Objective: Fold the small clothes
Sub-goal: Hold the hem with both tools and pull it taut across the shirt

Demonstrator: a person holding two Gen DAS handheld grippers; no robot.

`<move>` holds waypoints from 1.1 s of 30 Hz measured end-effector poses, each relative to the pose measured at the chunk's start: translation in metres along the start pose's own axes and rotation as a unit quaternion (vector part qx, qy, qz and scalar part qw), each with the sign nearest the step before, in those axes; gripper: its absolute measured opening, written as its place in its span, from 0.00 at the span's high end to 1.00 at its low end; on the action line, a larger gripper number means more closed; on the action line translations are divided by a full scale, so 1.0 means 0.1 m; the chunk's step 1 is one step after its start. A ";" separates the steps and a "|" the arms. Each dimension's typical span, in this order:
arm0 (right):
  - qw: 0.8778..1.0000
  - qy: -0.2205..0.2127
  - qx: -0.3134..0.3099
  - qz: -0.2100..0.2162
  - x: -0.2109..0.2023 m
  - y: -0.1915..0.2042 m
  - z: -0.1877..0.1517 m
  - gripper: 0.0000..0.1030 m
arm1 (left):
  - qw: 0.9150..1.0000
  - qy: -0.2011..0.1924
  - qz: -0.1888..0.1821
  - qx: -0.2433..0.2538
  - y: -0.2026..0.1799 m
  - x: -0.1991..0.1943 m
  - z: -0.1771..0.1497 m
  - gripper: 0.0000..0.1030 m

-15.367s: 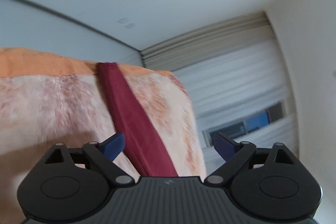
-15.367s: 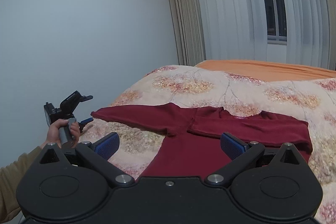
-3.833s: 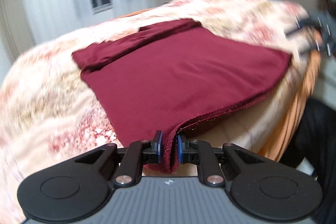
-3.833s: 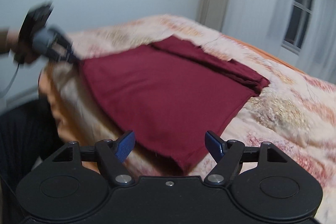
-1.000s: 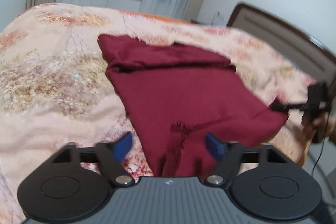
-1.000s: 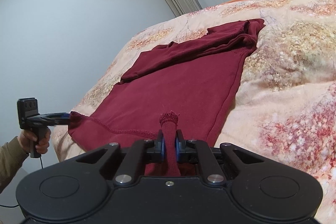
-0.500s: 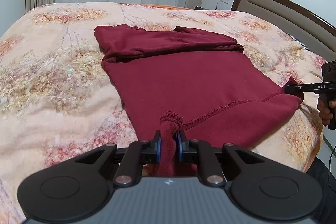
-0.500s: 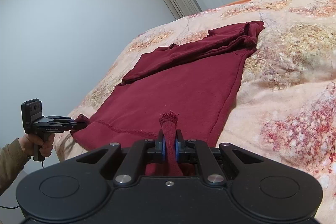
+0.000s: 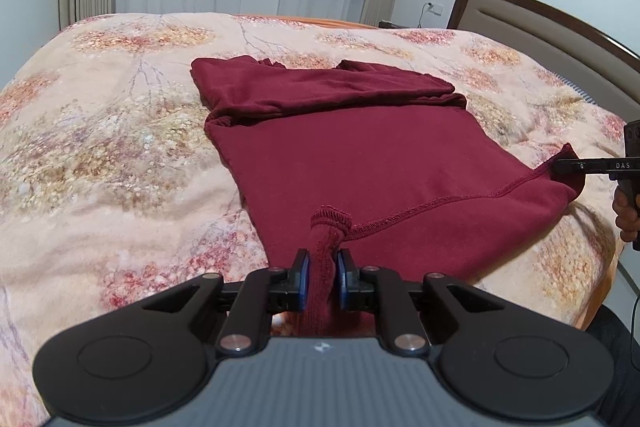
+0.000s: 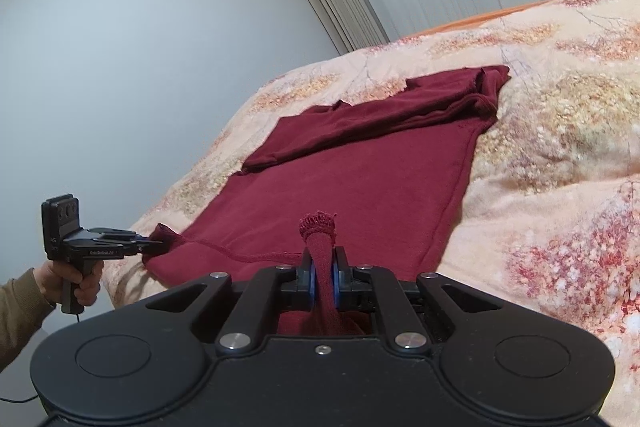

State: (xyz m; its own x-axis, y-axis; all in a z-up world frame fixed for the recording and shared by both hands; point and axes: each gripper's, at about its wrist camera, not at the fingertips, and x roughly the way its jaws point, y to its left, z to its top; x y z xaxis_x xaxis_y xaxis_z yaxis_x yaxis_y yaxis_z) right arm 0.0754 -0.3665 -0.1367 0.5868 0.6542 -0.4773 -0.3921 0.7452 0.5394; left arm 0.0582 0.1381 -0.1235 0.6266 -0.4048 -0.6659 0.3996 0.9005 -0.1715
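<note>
Bed: one garment, two tongs.

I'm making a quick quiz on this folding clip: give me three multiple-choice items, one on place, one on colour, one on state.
1. Where does the garment lie?
A on a floral bedspread
B on a chair
C on the floor

2. Its colour?
A navy
B dark red
C white

3. The left gripper is:
A wide open
B shut on nothing
C shut on the hem

Key: 1 A, floral cover shows all round it. 2 B, maroon in both views. 3 C, cloth is pinched between its pads, as in the right gripper.
</note>
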 end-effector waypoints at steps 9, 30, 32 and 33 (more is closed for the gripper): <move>0.999 -0.030 0.019 0.012 -0.24 0.04 -0.12 0.92 | 0.997 -0.060 -0.012 -0.042 0.02 -0.26 -0.24 0.85; 1.000 -0.011 0.023 0.015 -0.13 0.04 -0.16 0.81 | 0.997 -0.051 -0.028 -0.042 0.03 -0.06 -0.18 0.84; 1.000 -0.010 0.023 0.016 -0.12 0.04 -0.15 0.80 | 0.998 -0.047 -0.028 -0.038 0.04 -0.02 -0.14 0.78; 1.000 -0.010 0.023 0.016 -0.12 0.05 -0.15 0.80 | 0.998 -0.044 -0.027 -0.037 0.04 -0.01 -0.13 0.77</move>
State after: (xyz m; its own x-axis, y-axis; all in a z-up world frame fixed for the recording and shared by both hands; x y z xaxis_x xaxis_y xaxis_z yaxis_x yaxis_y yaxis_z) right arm 0.0562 -0.3689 -0.1387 0.5882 0.6742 -0.4466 -0.3783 0.7175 0.5848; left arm 0.0506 0.1438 -0.1332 0.6637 -0.4628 -0.5877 0.3860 0.8849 -0.2609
